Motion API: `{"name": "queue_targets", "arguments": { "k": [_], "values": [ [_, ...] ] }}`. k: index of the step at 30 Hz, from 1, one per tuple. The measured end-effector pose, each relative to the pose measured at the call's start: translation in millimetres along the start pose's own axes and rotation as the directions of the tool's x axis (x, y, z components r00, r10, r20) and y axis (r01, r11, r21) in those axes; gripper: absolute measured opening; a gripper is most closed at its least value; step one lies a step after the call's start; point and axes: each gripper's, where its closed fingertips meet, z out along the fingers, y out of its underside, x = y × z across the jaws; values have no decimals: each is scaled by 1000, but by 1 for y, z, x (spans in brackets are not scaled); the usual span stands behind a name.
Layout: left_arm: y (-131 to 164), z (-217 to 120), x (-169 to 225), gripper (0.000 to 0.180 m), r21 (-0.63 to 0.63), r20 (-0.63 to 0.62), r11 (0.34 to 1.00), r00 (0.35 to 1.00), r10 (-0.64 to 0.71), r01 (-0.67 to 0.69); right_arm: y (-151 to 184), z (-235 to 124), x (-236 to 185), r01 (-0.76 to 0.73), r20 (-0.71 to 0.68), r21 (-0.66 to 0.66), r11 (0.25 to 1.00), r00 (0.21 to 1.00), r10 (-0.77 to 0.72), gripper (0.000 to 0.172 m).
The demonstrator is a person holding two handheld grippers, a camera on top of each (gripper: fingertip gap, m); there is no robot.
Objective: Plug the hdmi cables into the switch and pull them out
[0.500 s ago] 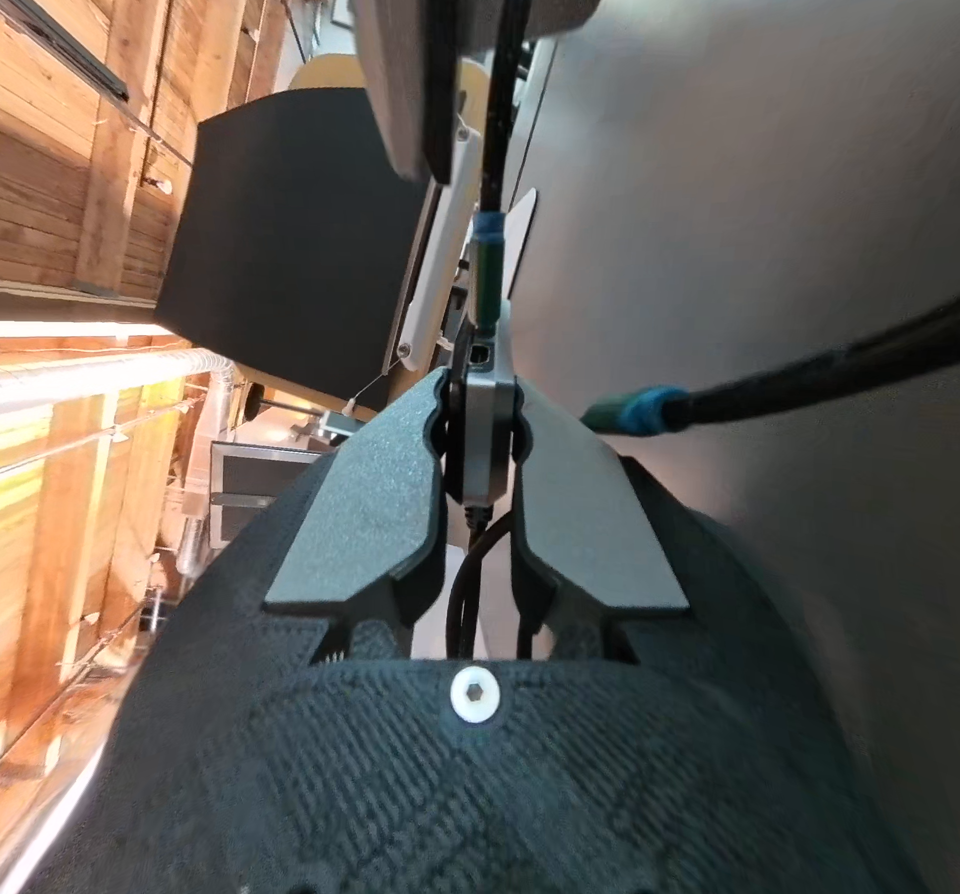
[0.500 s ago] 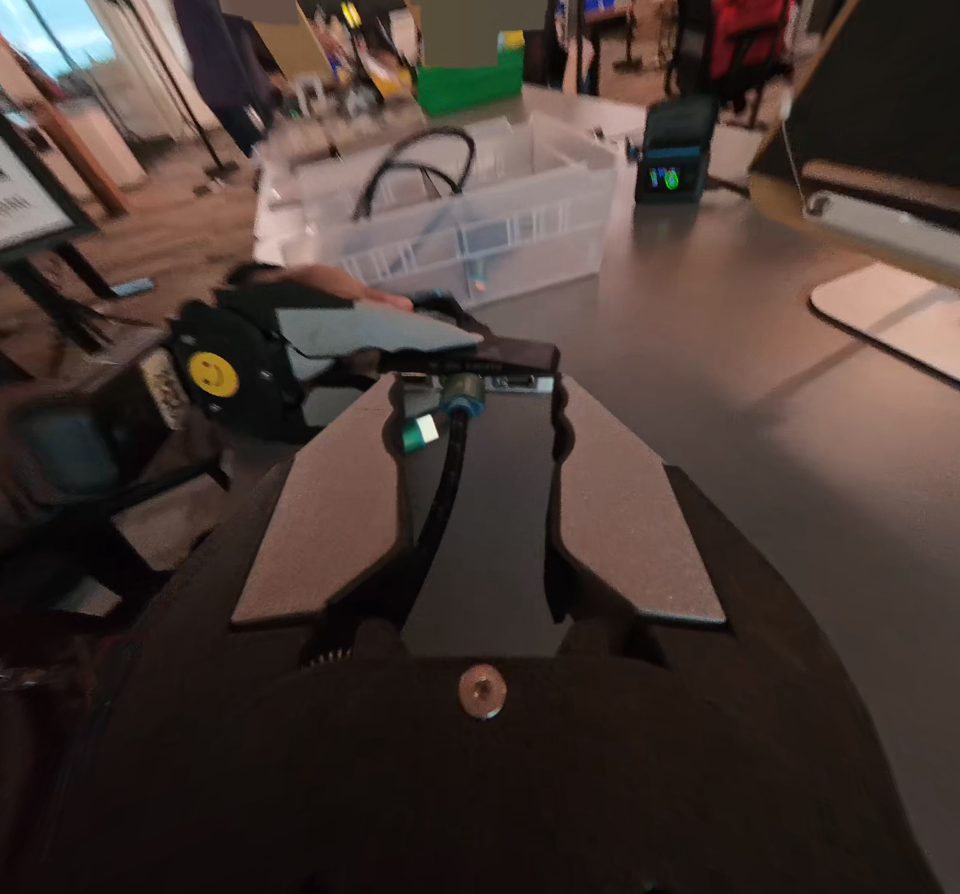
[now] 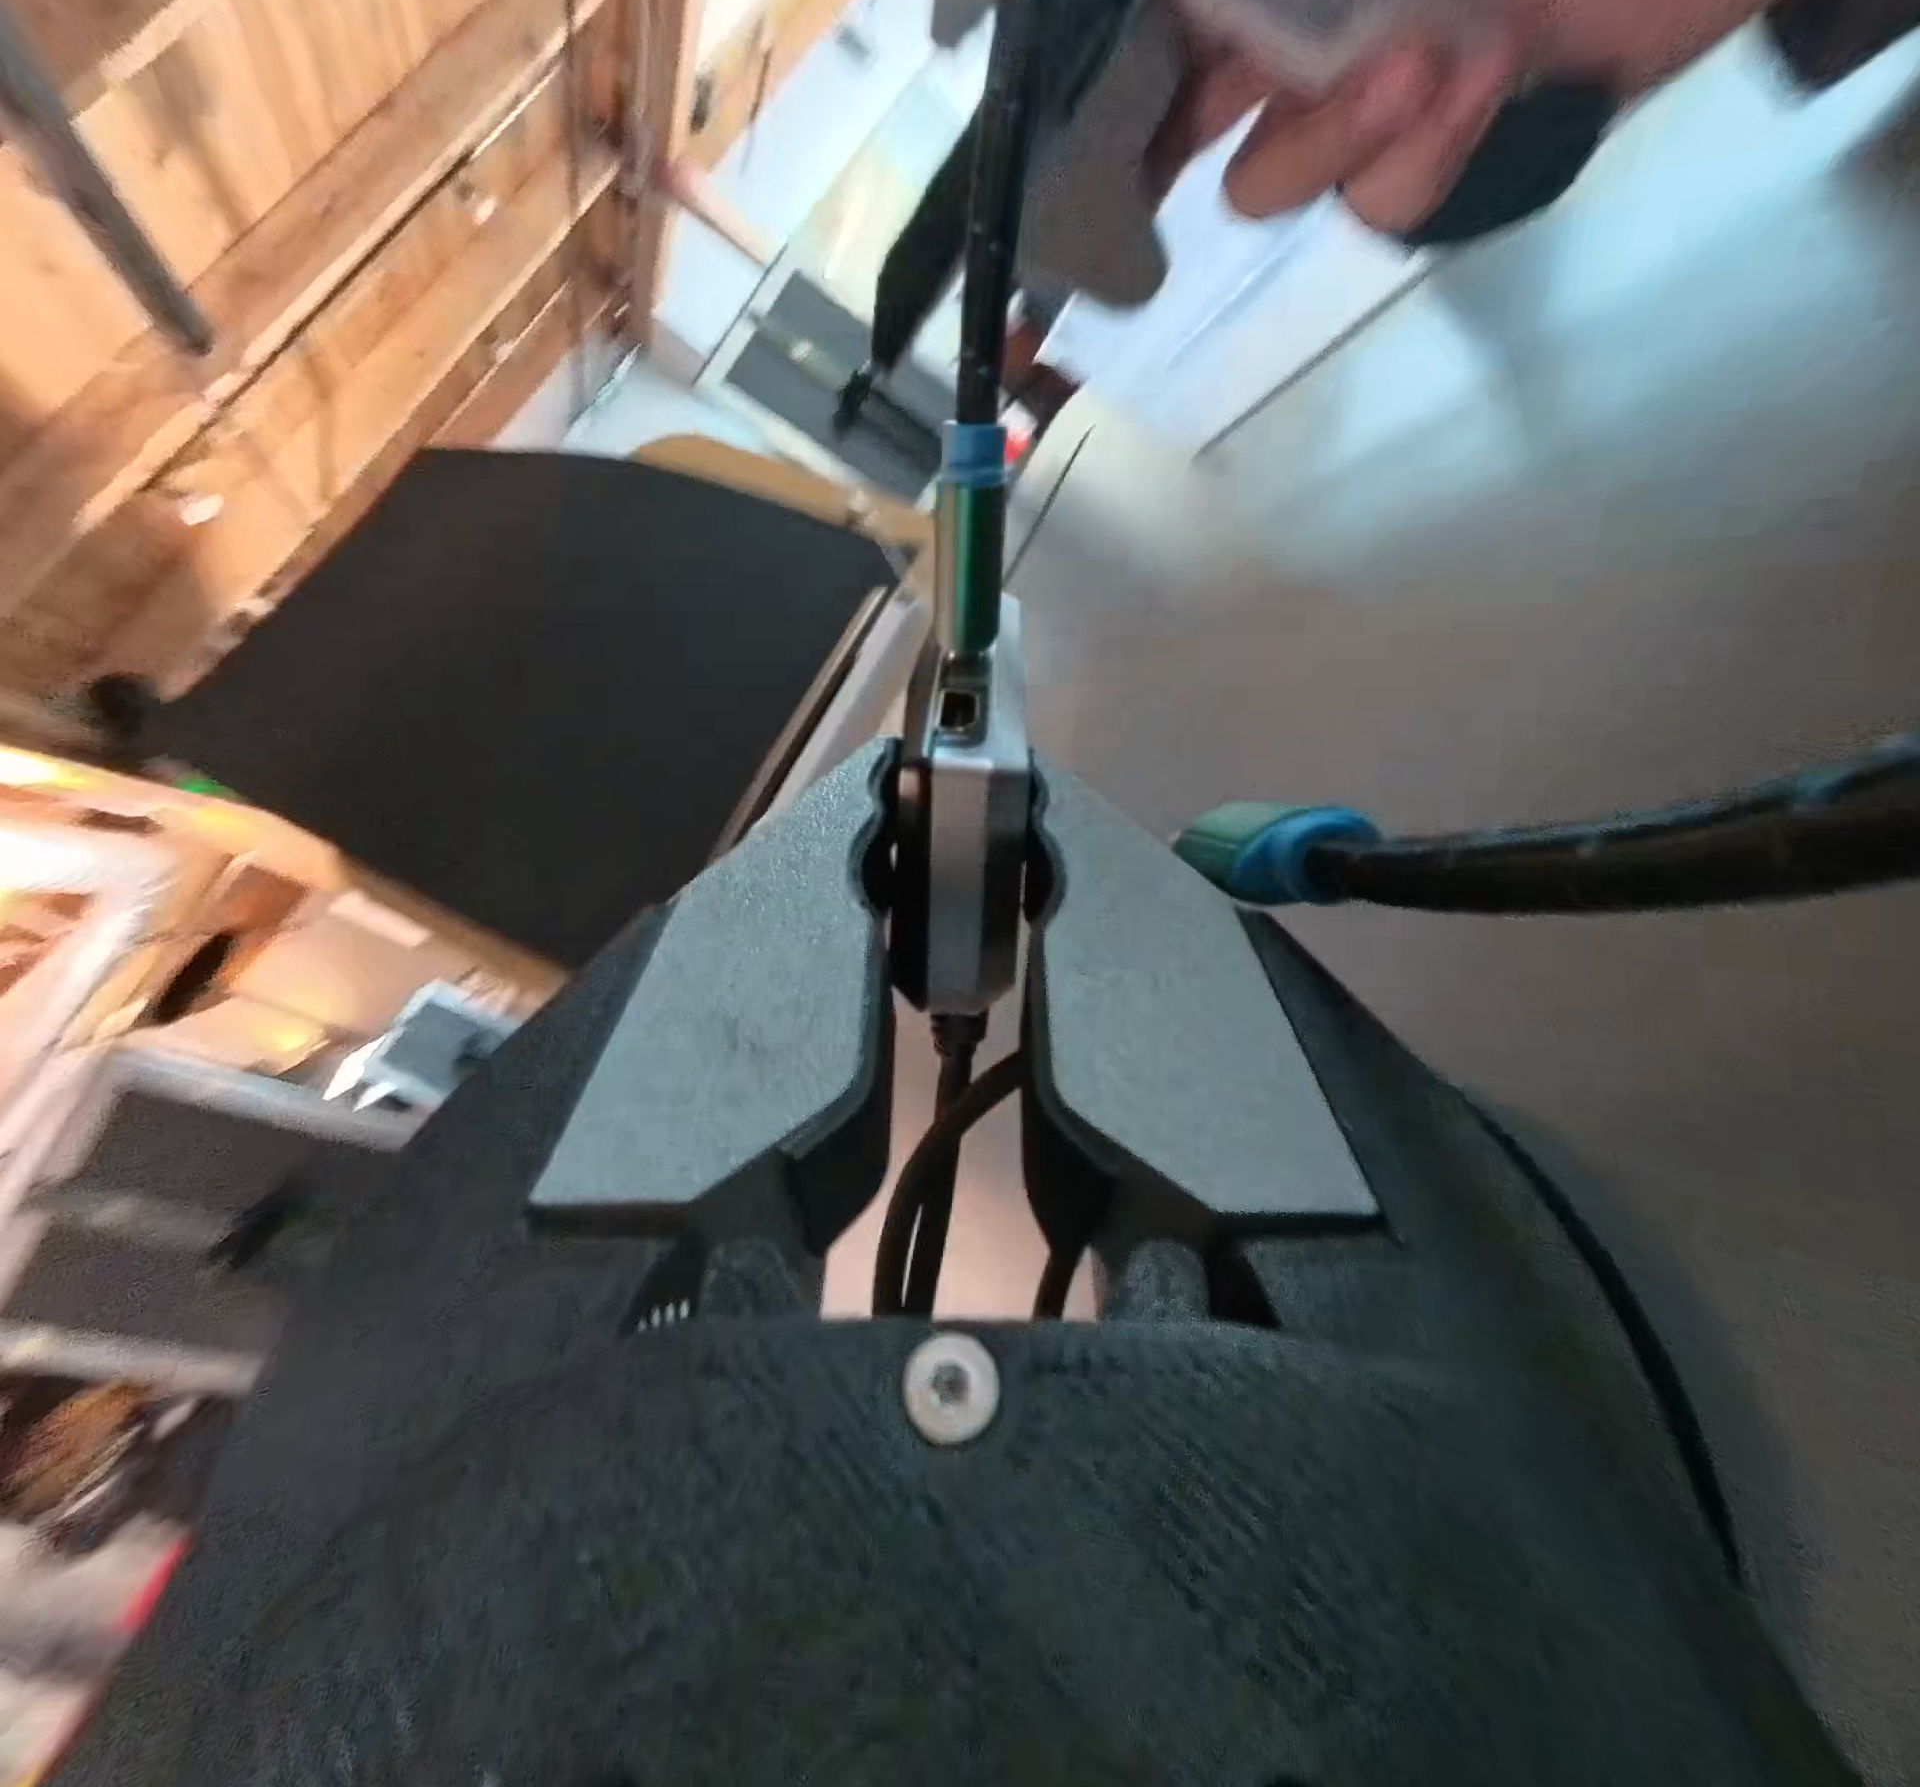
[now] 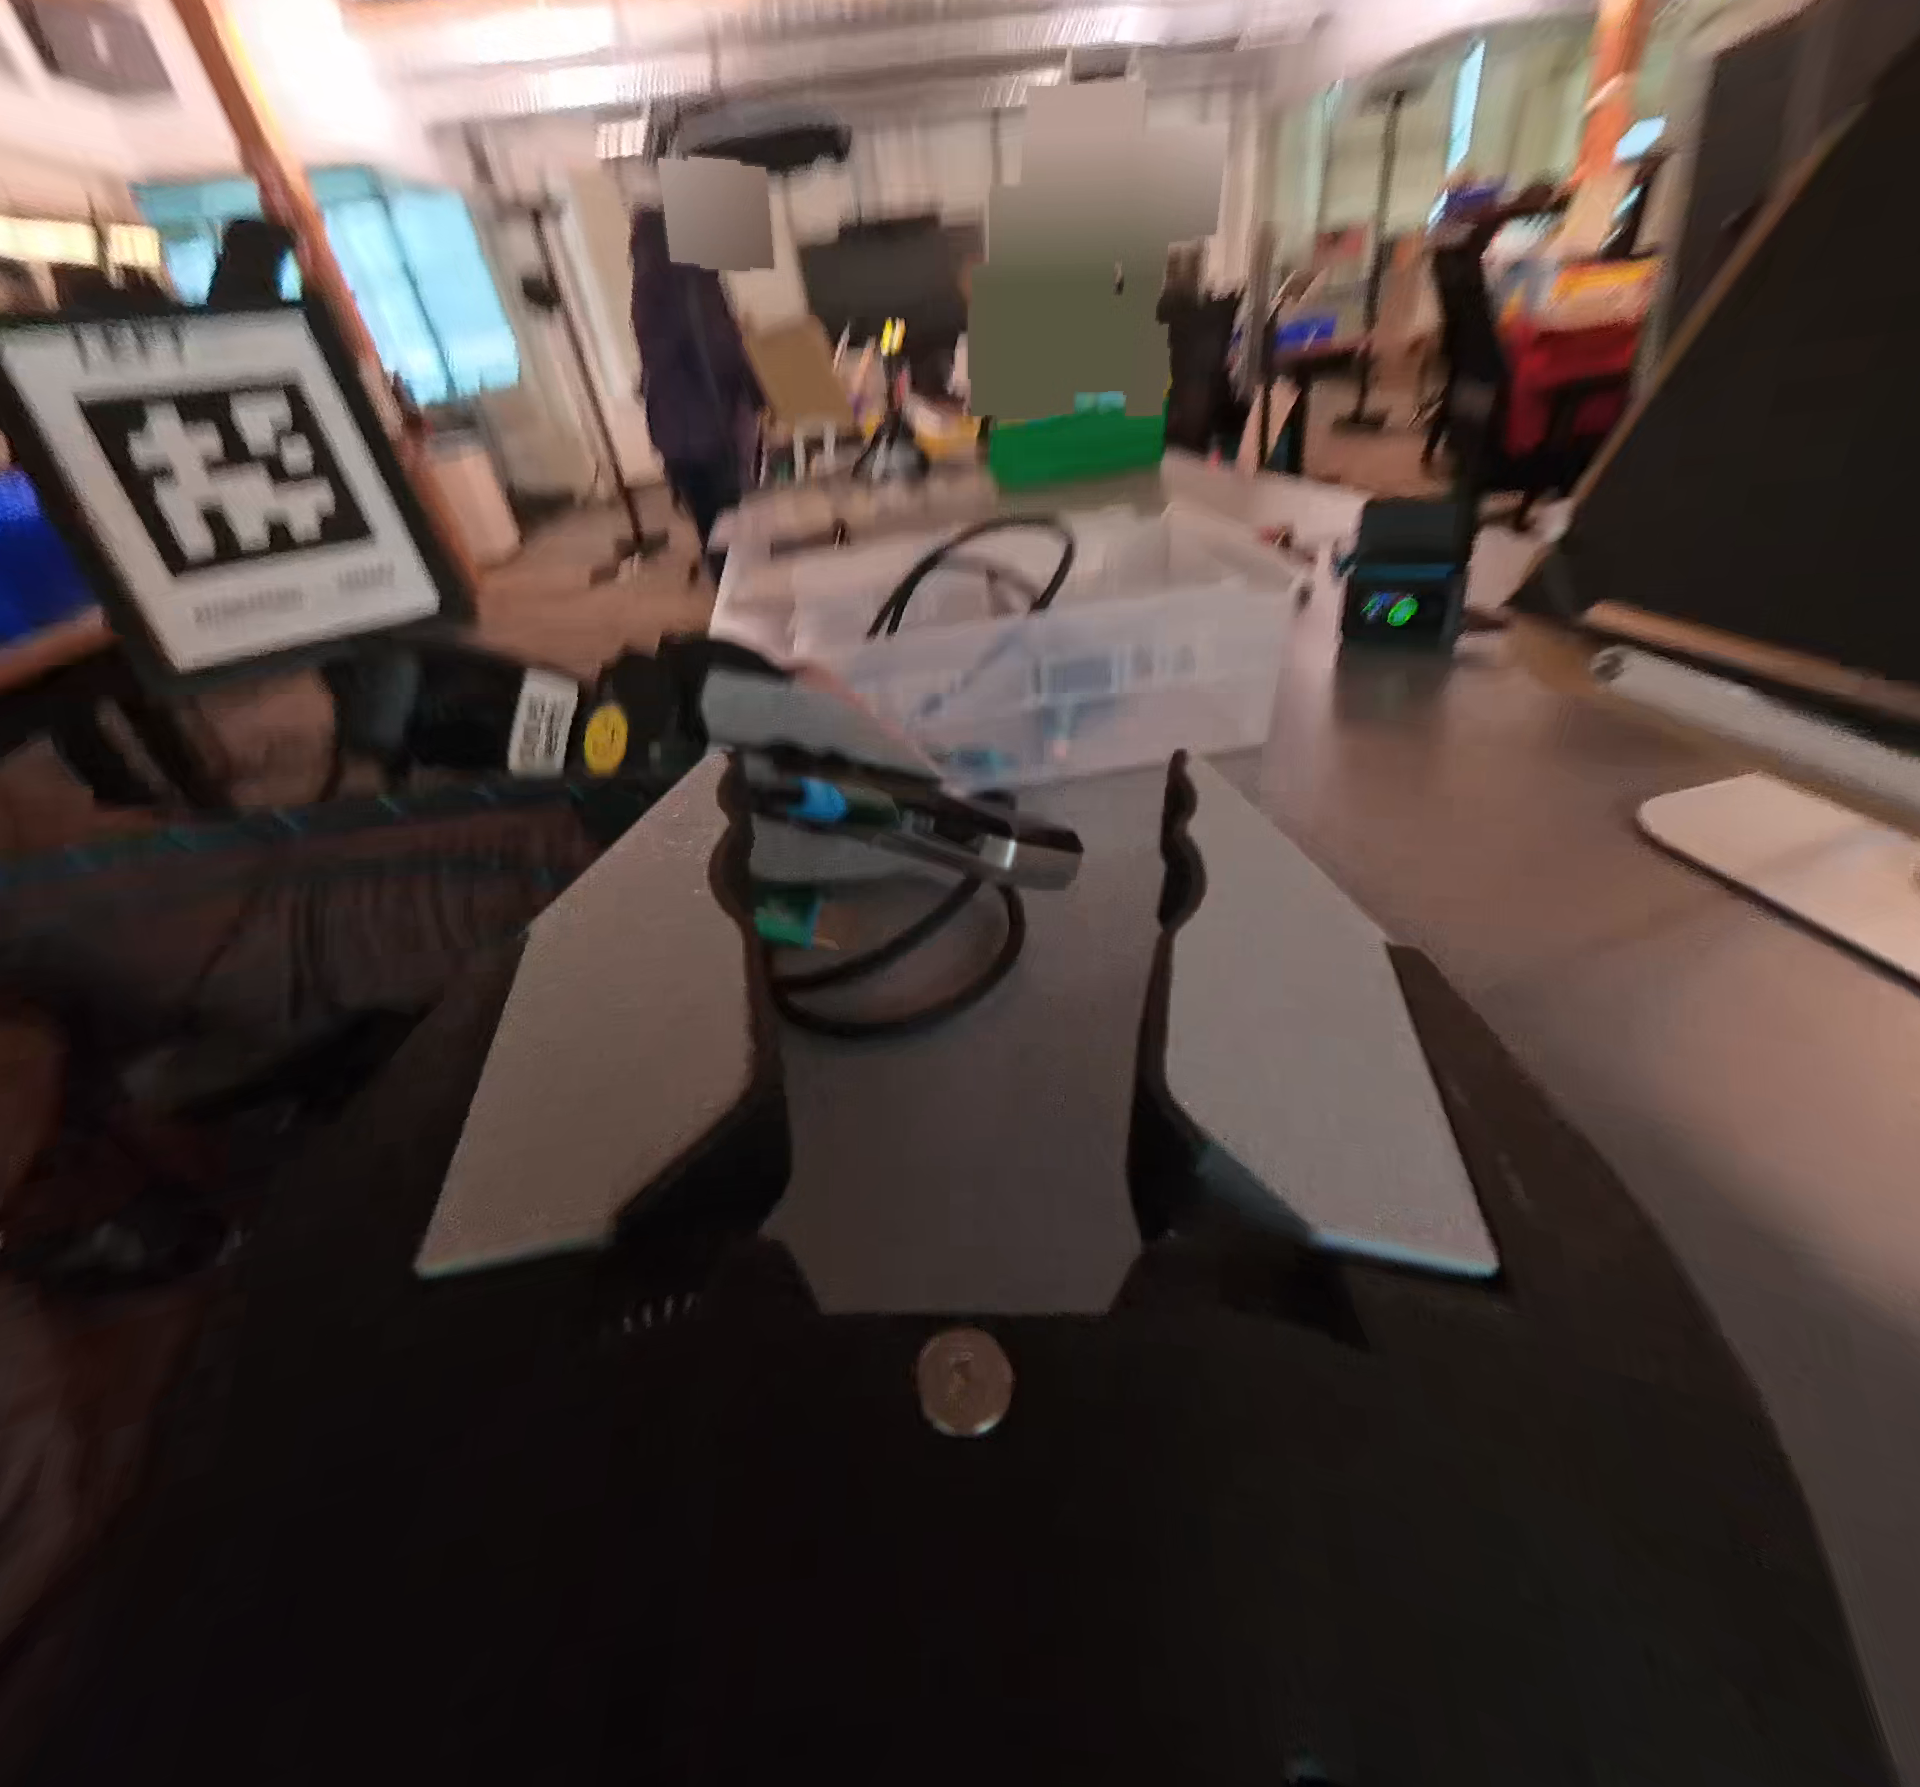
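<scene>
My left gripper [image 3: 961,781] is shut on a slim grey switch [image 3: 966,896], gripping it by its flat sides. A black HDMI cable with a green and blue plug [image 3: 968,542] sits in the switch's far port. A second HDMI plug [image 3: 1257,849] lies loose to the right of my fingers. My right gripper [image 4: 956,802] is wide open and empty, just short of the switch [image 4: 1013,854]. In the right wrist view the left gripper [image 4: 790,709] holds the switch above the table, with the plugged-in connector [image 4: 821,802] beside it and another green plug [image 4: 784,916] below.
A clear plastic bin [image 4: 1091,657] holding cables stands behind the switch. A small black device with a green light [image 4: 1403,594] is at the back right. A monitor's foot [image 4: 1787,864] and dark screen [image 3: 499,698] are on the right. A marker board [image 4: 229,480] and people stand behind. My right fingertips sit around 9 centimetres from my left ones.
My right gripper opened wider, let go of the cable it had between its fingers and drew back. The plug stays in the switch. My left gripper keeps its hold and has tilted.
</scene>
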Motion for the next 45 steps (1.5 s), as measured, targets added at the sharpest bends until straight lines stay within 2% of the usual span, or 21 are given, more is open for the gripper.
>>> {"name": "queue_targets", "arguments": {
  "k": [3,4,6,8,11,13,15,17,20,22,25,31,38,41,45],
  "values": [
    [-19,0,11,19,68,-89,994,993,-77,83,18,11,-18,122,37,-144,982,992,-118,86],
    [-24,-1,15,19,86,-125,990,987,-97,108,24,13,-27,171,70,-181,969,985,-160,83],
    [-36,-4,24,19,130,-202,978,970,-134,162,37,16,-47,262,148,-248,933,962,-231,72],
    [-48,-8,28,19,167,-250,963,954,-165,210,48,20,-50,343,143,-309,887,939,-313,62],
    [-61,-14,35,18,185,-331,946,924,-193,264,61,21,-57,440,175,-375,816,898,-404,27],
    [-67,-17,34,18,188,-353,938,911,-213,292,58,19,-63,494,196,-376,784,869,-454,25],
    [-68,-17,26,22,166,-349,918,892,-287,360,52,19,-64,520,181,-379,766,853,-490,22],
    [-64,-14,7,34,109,-311,879,856,-413,464,40,19,-56,536,102,-379,754,834,-542,18],
    [-56,-22,-27,29,91,-235,821,814,-532,563,13,8,-47,519,-13,-355,778,829,-559,15],
    [-37,-28,-54,14,45,-111,826,824,-555,562,-12,-7,-38,506,-115,-327,798,817,-565,15],
    [-13,-39,-79,10,-30,10,828,828,-560,560,-50,-34,-22,511,-306,-319,798,742,-597,16],
    [-10,-51,-96,8,-2,50,804,803,-593,594,-129,-100,-1,522,-564,-237,820,613,-553,16],
    [-9,-45,-88,9,-30,39,816,816,-576,577,-213,-179,28,527,-685,-203,825,526,-504,16],
    [-6,-42,-84,9,-45,34,816,817,-576,577,-226,-218,52,497,-738,-215,841,481,-473,16],
    [-2,-39,-80,9,-61,33,814,816,-577,578,-214,-264,95,424,-795,-235,874,433,-424,16]
  ]
}}
